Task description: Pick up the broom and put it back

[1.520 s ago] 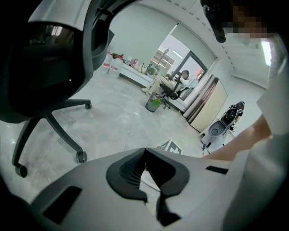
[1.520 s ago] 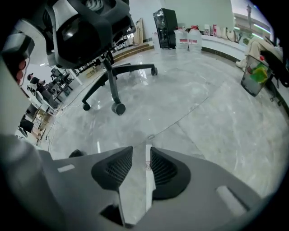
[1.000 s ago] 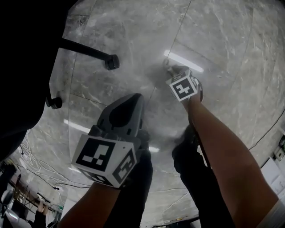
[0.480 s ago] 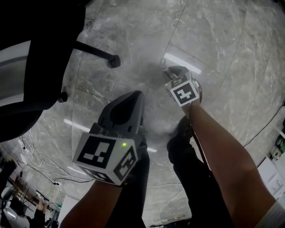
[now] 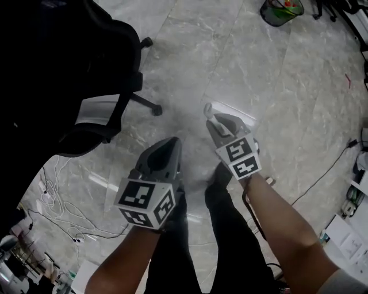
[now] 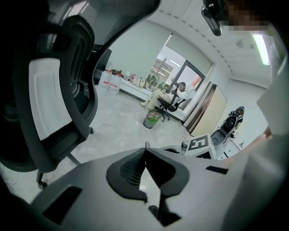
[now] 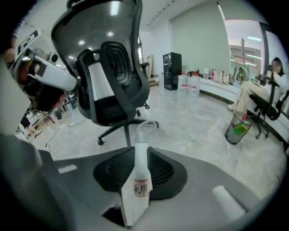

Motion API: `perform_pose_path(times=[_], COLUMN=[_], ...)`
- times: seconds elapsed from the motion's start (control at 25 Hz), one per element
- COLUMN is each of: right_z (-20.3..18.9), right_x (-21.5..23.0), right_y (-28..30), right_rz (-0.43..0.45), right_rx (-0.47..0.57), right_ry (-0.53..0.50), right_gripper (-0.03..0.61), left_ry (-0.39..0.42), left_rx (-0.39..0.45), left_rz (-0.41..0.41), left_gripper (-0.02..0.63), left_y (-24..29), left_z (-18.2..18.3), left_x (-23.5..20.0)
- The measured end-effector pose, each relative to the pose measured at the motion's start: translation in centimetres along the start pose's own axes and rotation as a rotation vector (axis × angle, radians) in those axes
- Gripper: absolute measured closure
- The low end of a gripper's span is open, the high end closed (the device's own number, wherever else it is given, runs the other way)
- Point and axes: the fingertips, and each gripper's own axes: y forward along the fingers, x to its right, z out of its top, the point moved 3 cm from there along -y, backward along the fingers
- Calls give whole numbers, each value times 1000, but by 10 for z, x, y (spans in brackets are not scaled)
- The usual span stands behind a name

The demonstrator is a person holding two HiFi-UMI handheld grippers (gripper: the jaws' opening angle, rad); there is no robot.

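The broom shows only as the white end of its handle, with a hanging loop at the tip and a small printed label lower down. My right gripper is shut on this handle, which sticks out past the jaws. In the head view the handle tip pokes out ahead of the right gripper, held high above the floor. The broom's head is hidden. My left gripper hangs beside it to the left, jaws shut and empty, tips meeting in the left gripper view.
A black office chair on castors stands to the left, close by. A green mesh waste bin stands far ahead. Cables lie on the marble floor at the left. A person sits on a chair near the windows.
Both grippers have risen well above the floor, the right one with the handle still in it. The head view has lifted, so the chair and waste bin come into sight.
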Motion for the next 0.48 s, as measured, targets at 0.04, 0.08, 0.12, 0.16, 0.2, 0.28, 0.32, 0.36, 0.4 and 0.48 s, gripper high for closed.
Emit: perform_pose_path(times=[0.04,0.08,0.12,0.16,0.2,0.28,0.32,0.36,0.4,0.48], right_z=[21,40,59,75,90,117,130,143,157,182], right_x=[-7,-14,-23,-32,-43,-65,-77,-89,-101,-125], right_y=[-21,-43,-64,-86,-108,-147,-165,-181,-196,-224], right_rz=[6,14,23,31,38,52,61,71,81,97], right_rx=[26,51,72,89,102,123,132,141,150,169], right_ry=[-16,-31,-44,-55,-65,-96,-116,-137,-157,-189], right_gripper=[492,492,492,494,494,494,494,494,495,495], left_ry=[0,-1,-4,-7,-10,-10,-6,0,10,23], left_rx=[13,26,38,47,55,71,79,88,98,120], left_rz=[3,6,11,17,22,32,36,39,43,56], left_gripper=[606,606,606,606,606,606,606,606,606,606], left_y=[-15,-30,-46,-64,-83,-118,-135,-152,-169,-203], left_z=[13,25,36,46,56,74,83,92,102,119], left_x=[10,19,29,38,48,62,68,72,75,78])
